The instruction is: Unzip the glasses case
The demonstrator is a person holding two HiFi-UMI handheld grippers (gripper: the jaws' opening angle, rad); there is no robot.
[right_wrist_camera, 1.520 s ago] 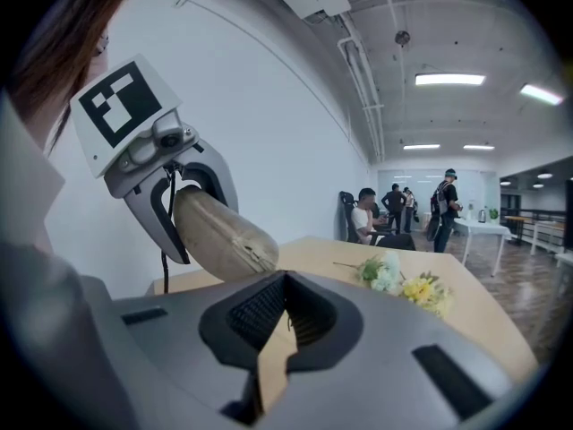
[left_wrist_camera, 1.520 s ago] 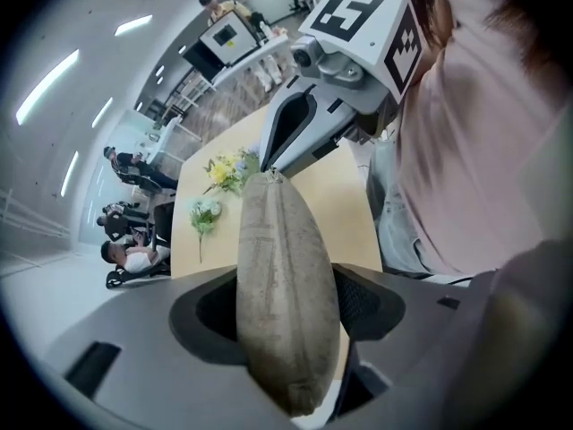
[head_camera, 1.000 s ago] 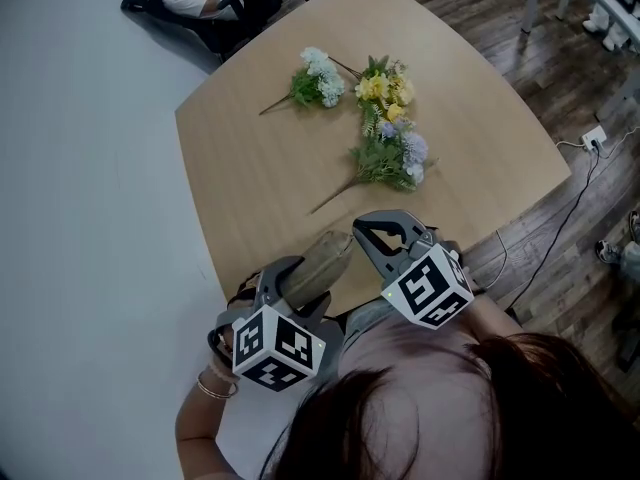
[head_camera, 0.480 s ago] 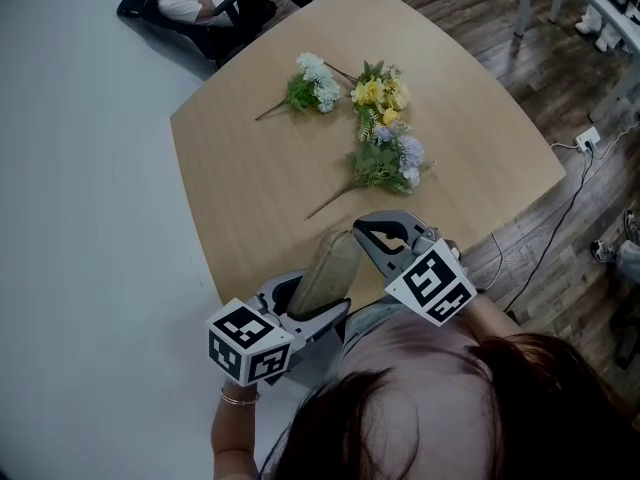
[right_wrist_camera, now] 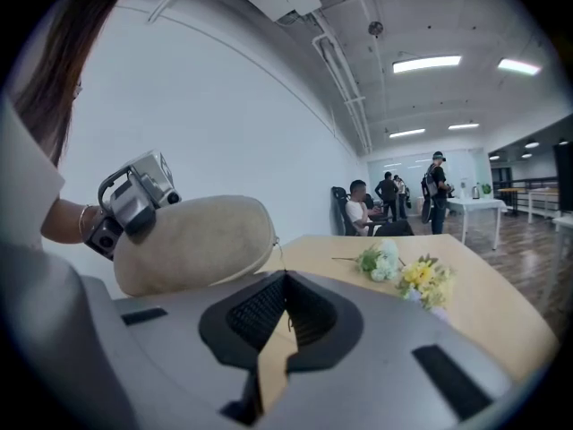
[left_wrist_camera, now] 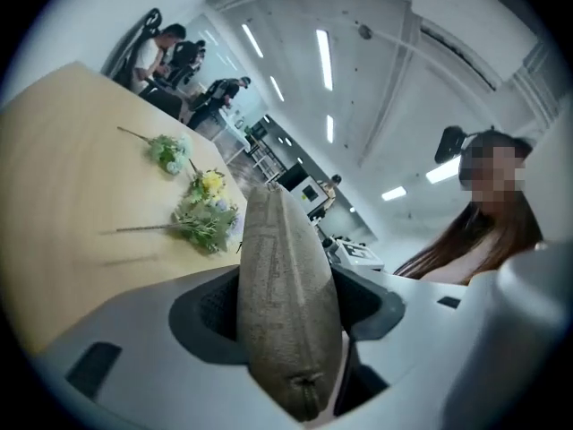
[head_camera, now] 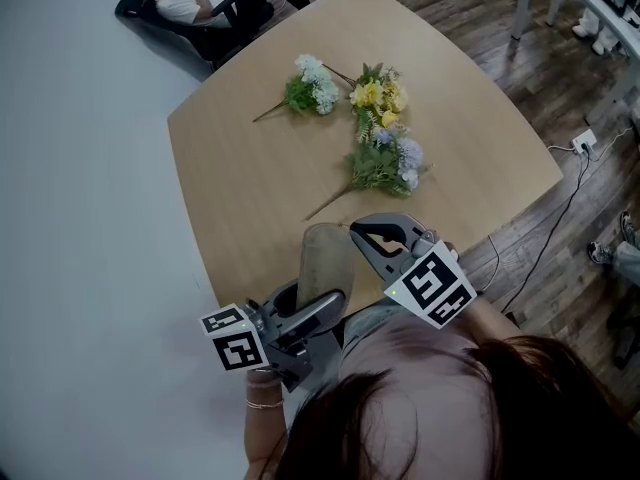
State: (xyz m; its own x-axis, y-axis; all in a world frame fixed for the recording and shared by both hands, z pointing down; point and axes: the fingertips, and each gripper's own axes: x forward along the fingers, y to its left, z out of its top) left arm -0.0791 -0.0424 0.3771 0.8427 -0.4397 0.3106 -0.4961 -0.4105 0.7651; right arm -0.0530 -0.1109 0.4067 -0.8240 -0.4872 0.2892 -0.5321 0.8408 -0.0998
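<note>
The beige fabric glasses case hangs above the table's near edge, its long axis pointing away from me. My left gripper is shut on its near end, both pads pressed against the sides of the case. My right gripper sits just right of the case, jaws together. In the right gripper view a thin zipper cord runs from the end of the case down into the closed jaws of the right gripper. The left gripper shows at the case's far side.
Three bunches of artificial flowers lie on the wooden table beyond the case. A person sits on the floor past the table's far corner. A cable and socket lie on the wood floor at the right.
The left gripper has rolled over, so its marker cube has swung out to the left. The case has turned with it and rose slightly. The right gripper has stayed put.
</note>
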